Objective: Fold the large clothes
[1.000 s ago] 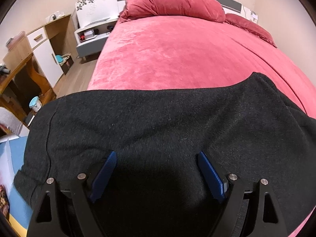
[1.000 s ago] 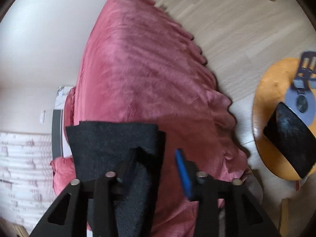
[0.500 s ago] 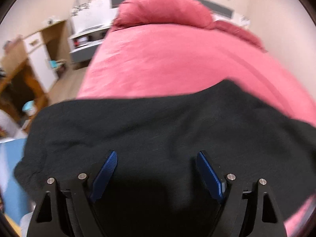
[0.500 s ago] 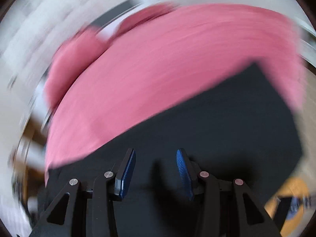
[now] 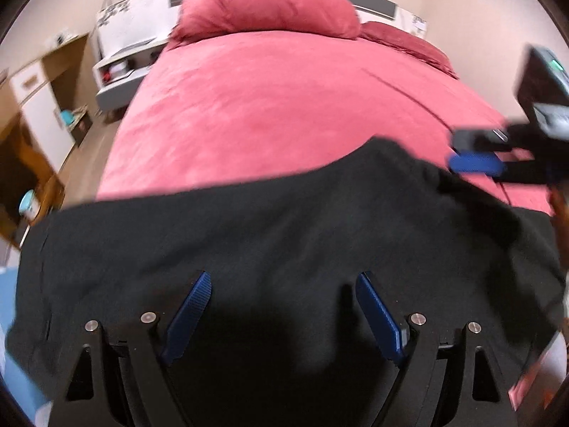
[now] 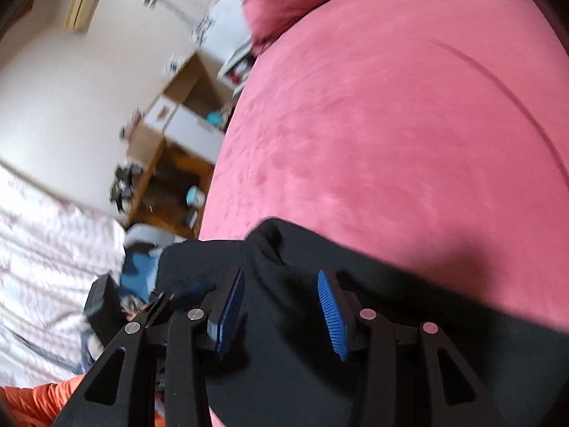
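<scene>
Both claws are hovering over the dark charcoal knitted garment (image 5: 270, 235), which is lying spread across the near end of the bed with the pink-red plush cover (image 5: 284, 106). Seen from its own camera, the left gripper (image 5: 282, 315) is standing with its blue ribbed pads spread wide, nothing pinched between them, the dark cloth lying below the gap. The right gripper (image 6: 281, 311) is holding its blue pads (image 6: 330, 311) partly apart, about halfway, and no fold of cloth is showing between them either; the fabric under it is bunching into a small raised ridge just beyond the tips. In the left view the right gripper (image 5: 476, 162) is appearing at the far right edge of the garment, blurred, just above the cloth's rim.

Beyond the garment the bed cover is running smooth up to a large pink-red pillow (image 5: 266, 3) at the grey headboard (image 5: 373, 3). A white and grey bedside unit (image 5: 121, 67) is standing to the left of the bed, with a wooden desk with white drawer fronts (image 5: 39, 96) further along the wall. An orange sleeve (image 6: 32, 402) is showing at the lower left of the right view.
</scene>
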The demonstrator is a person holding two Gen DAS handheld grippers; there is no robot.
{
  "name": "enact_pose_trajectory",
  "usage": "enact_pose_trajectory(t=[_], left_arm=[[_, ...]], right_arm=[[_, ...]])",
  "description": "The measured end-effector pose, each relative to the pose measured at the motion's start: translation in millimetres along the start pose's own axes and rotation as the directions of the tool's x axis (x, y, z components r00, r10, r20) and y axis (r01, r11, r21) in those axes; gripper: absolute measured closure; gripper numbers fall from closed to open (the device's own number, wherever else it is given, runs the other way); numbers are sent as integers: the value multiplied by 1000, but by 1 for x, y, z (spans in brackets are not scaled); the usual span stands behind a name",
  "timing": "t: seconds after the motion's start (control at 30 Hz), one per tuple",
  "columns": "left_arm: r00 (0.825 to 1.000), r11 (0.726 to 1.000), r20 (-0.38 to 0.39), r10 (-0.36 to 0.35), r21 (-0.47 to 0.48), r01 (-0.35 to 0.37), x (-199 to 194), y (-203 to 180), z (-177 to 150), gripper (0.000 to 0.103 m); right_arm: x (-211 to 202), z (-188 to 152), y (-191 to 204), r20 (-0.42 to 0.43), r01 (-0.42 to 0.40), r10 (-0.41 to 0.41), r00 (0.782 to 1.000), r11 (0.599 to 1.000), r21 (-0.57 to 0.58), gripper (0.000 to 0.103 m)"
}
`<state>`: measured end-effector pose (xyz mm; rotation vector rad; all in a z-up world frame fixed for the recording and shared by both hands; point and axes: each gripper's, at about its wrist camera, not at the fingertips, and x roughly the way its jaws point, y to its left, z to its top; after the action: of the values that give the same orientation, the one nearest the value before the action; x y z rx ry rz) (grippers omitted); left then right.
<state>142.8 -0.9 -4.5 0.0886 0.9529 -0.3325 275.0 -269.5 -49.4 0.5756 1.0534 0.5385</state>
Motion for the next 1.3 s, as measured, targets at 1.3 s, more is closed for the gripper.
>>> enact_pose_trajectory(t=[1.3], left_arm=[[980,985,159,118,-142,-95,-25,45,-40,15]], right_arm=[[-99,-103,-28,281,320,-331,901,944,87,73]])
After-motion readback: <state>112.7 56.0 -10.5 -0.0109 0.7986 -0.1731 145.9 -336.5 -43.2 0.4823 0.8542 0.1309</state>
